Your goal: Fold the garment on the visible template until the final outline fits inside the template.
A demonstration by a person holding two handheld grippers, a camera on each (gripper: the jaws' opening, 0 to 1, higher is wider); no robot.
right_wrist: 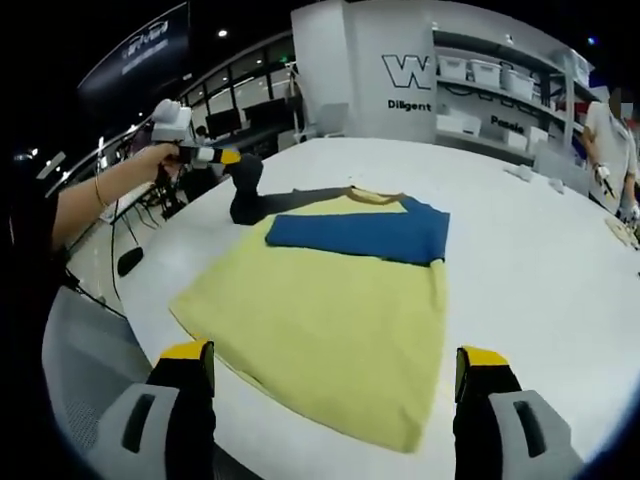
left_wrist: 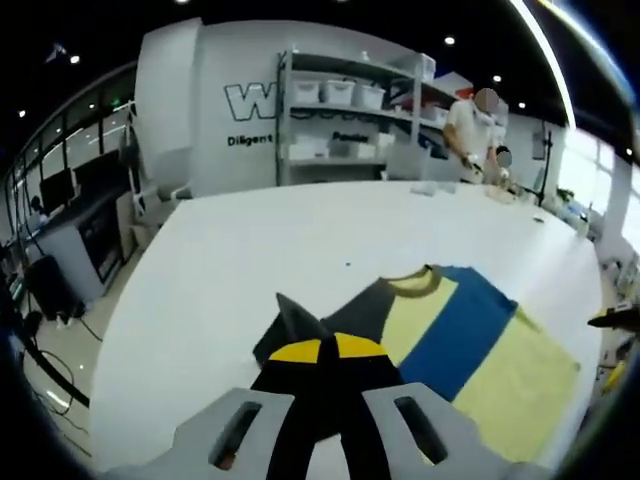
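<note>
Clenched on the dark sleeve (right_wrist: 245, 190) at the shirt's far-left corner, the left gripper (left_wrist: 322, 352) lifts it. Spread wide, the right gripper (right_wrist: 335, 375) hovers at the yellow hem; the T-shirt (right_wrist: 330, 290) runs lengthwise away on the white table (right_wrist: 530, 260).

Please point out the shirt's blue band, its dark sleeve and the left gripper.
blue band (right_wrist: 360, 236): right gripper view, band's middle.
dark sleeve (right_wrist: 245, 190): right gripper view, lifted end.
left gripper (right_wrist: 234, 157): right gripper view, yellow tips at the sleeve.
</note>
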